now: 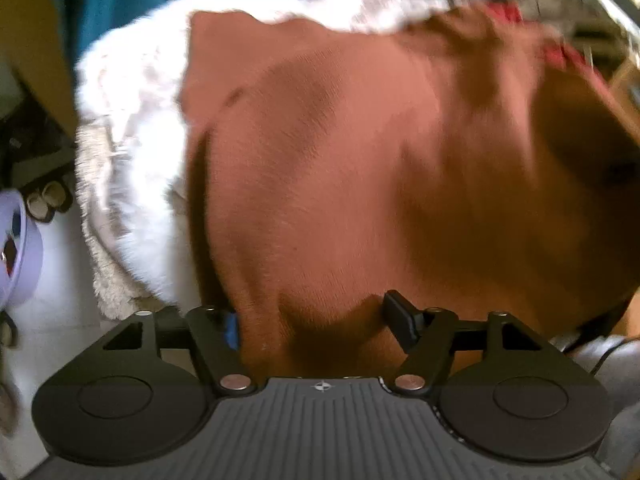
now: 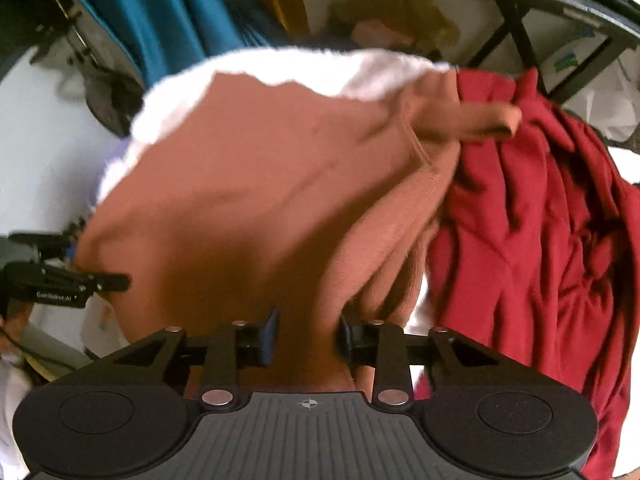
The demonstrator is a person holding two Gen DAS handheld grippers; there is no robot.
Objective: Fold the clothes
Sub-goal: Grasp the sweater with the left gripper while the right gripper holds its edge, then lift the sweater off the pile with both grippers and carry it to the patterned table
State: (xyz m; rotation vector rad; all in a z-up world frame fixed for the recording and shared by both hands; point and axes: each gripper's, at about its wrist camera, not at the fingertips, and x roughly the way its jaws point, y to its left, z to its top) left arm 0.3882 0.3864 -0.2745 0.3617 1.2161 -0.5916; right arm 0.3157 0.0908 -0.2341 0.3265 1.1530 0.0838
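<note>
While clamped on gathered cloth, right gripper held narrow around the terracotta garment. Left gripper set wider with the same cloth between; actual pinch impossible to tell. Garment lifted, draped over a white fleece blanket. Beside it lay the crumpled red garment, unfolded. Folding judged barely begun.

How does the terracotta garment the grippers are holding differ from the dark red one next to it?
The terracotta garment is a pale rust-brown; the dark red garment is deep crimson. The terracotta one is gripped by both the left gripper and the right gripper, while the dark red one lies untouched. The terracotta one is spread fairly smooth; the dark red one is crumpled in heavy folds. Both rest over the white fluffy blanket.
</note>
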